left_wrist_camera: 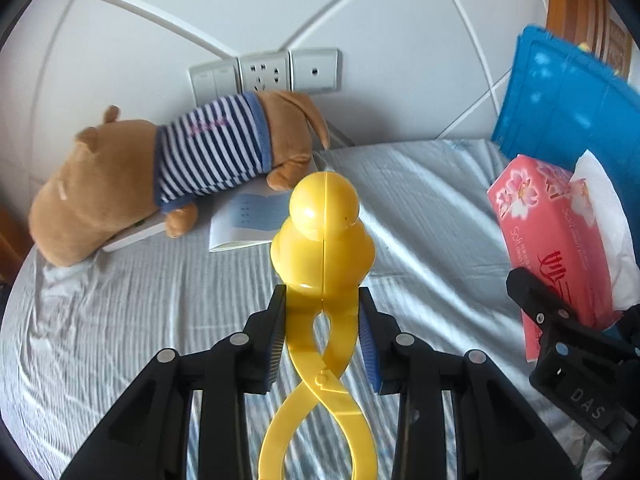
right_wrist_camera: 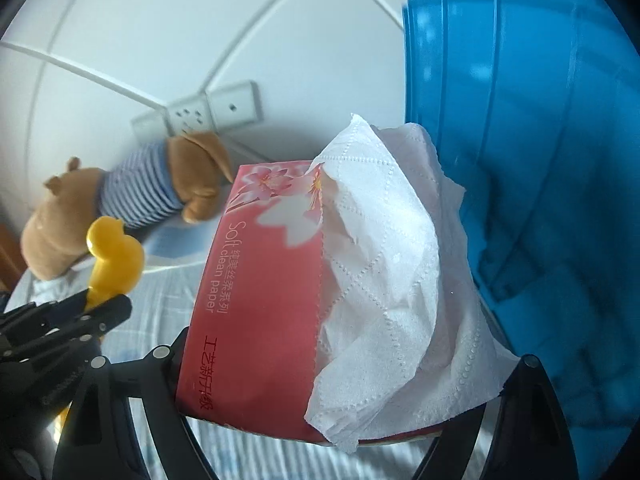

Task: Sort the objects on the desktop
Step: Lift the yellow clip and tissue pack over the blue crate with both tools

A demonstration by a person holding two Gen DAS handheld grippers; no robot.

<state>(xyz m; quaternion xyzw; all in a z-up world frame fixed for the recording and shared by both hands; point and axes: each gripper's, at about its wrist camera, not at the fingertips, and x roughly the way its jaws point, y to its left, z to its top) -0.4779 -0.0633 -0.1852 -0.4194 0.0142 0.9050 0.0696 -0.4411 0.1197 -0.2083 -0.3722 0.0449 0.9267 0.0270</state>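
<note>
While the yellow duck-shaped tongs (left_wrist_camera: 323,240) are being pinched at the neck by the left gripper (left_wrist_camera: 323,320), the jaws are being kept only narrowly apart, pressed against both sides of the plastic, with the duck head sticking out forward and the looped handles trailing back toward the camera. Everything is being held above the striped grey sheet (left_wrist_camera: 120,312).

Taking the blue crate (right_wrist_camera: 520,140) as the landmark: the pink tissue box (right_wrist_camera: 256,280) is being gripped just left of it by the right gripper (right_wrist_camera: 344,392), jaws spread wide around the box's body, and a white tissue (right_wrist_camera: 384,240) is being left to spill out of the top, right against the crate's wall. The tongs are being held further left of the crate, past the tissue box.

Well to the crate's left, a brown plush dog (left_wrist_camera: 152,176) in a striped shirt is being propped on a booklet (left_wrist_camera: 248,220) by the wall, under the wall sockets (left_wrist_camera: 266,74).
</note>
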